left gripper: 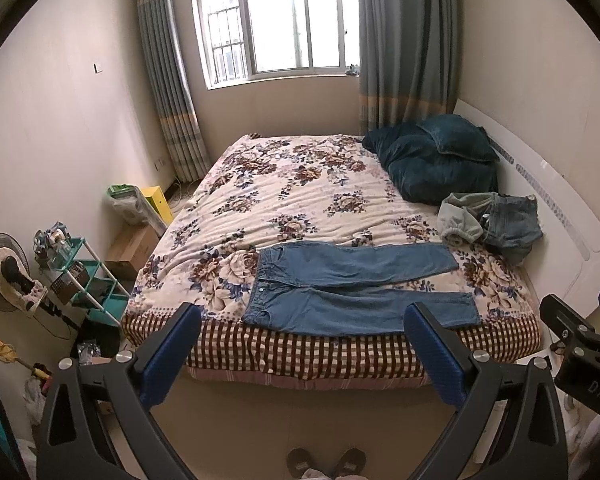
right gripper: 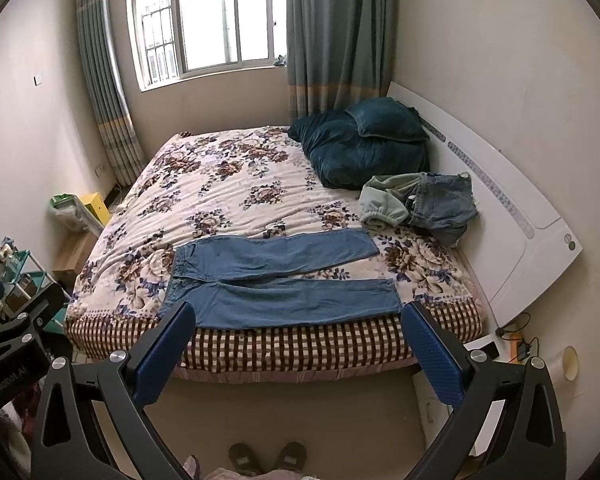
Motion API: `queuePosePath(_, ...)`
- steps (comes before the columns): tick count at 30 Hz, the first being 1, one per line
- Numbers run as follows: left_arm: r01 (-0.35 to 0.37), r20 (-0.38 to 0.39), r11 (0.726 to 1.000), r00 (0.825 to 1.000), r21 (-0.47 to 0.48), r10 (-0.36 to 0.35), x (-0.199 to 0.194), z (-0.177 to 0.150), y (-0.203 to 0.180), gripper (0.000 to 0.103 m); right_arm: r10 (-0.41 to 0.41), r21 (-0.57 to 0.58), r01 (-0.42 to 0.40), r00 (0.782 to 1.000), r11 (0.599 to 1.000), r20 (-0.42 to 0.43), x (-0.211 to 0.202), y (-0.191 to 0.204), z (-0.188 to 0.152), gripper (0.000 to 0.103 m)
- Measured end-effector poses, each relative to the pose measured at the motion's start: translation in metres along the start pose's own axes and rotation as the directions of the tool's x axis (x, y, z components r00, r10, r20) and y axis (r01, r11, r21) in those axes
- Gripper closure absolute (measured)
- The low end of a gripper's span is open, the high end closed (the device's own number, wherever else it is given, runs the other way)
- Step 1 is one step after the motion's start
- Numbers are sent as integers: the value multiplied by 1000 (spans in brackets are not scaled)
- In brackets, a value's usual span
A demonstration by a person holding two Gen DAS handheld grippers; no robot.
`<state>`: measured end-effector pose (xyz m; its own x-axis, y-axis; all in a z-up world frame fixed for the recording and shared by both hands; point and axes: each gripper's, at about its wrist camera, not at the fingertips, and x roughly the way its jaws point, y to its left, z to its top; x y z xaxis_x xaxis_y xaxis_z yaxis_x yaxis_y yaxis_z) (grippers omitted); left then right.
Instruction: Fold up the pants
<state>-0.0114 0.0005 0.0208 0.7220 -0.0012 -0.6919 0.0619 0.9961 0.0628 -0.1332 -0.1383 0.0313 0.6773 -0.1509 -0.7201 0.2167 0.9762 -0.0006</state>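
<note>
On the near edge of the floral-blanketed bed (left gripper: 300,200), blue denim pants (left gripper: 352,292) lie flat, waistband left, legs splayed right. Left gripper (left gripper: 302,324) and right gripper (right gripper: 300,322): jaws apart, empty, well short. Denim likely limp, moderately heavy; pinch the far leg's hem and waistband.

Bare bedspread (left gripper: 284,196) beyond jeans (left gripper: 352,292)

Blue denim pants (left gripper: 352,288) lie on a floral, brown-checked bedspread (left gripper: 284,196) beside teal pillows (left gripper: 436,160).
</note>
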Motion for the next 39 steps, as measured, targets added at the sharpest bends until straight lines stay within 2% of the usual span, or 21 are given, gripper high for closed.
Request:
queuePosePath(29, -5, 2, 1000, 1000, -21, 5, -3, -5, -11, 0, 6, 2, -6, 1000, 1000, 1, -5, 4, 3, 0)
queuePosePath(35, -49, 4, 997, 999, -52, 50, 18, -2, -17, 0, 13, 29, -13, 1000, 999, -3, 14, -8, 10, 0)
queuePosePath(39, -86, -20, 993, 996, -87, 84, 58, 1, -18, 0, 9, 45, -8, 1000, 999, -15, 49, -15, 15, 0)
